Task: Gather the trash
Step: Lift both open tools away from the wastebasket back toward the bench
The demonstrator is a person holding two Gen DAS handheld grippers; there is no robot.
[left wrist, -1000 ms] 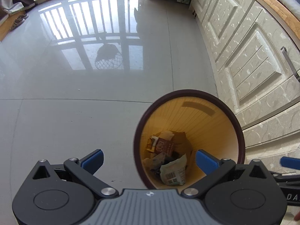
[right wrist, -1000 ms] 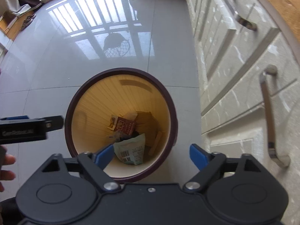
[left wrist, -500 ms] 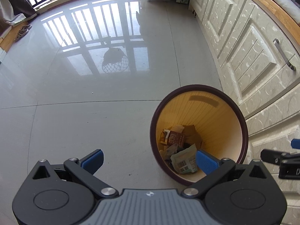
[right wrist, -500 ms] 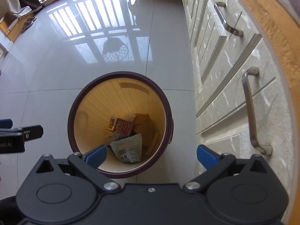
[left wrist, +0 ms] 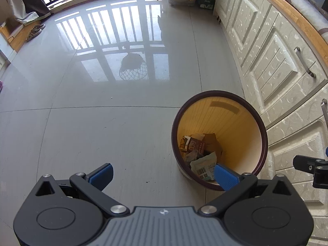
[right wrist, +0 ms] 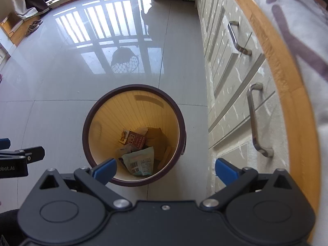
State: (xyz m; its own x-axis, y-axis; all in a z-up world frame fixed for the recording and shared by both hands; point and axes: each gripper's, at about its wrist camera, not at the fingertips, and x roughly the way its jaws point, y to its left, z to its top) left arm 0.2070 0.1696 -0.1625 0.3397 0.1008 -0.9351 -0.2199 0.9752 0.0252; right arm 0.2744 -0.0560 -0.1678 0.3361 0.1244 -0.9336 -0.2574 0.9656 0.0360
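Trash (right wrist: 141, 160): loose wrappers and flattened packets lying at the bottom of the bin (right wrist: 96, 110). Topmost is a pale green pouch with a barcode; a brown printed carton (right wrist: 136, 140) lies behind it, toward the bin's far wall. Judged light, thin, crinkly, soft; a pinch on a free edge or corner of the pouch should lift it, though a glossy film may slip.

Bin: round, dark rim, ribbed yellow inner wall, upright on the floor (left wrist: 102, 123). Looks like light plastic, stiff at the rim; the rim is the likely place to take hold if the whole bin has to move. A tall narrow bin could tip under a one-sided pull.

Right hand-held gripper (right wrist: 165, 169): above the bin's near edge, jaws spread wide, nothing held. Left hand-held gripper (left wrist: 163, 175): to the left of the bin, jaws equally wide, empty; its right finger overlaps the bin's near rim in view, contact cannot be told.

Room: cabinets (right wrist: 231, 94) with metal handles stand just right of the bin, a tight side. Left of and beyond the bin the floor lies open.
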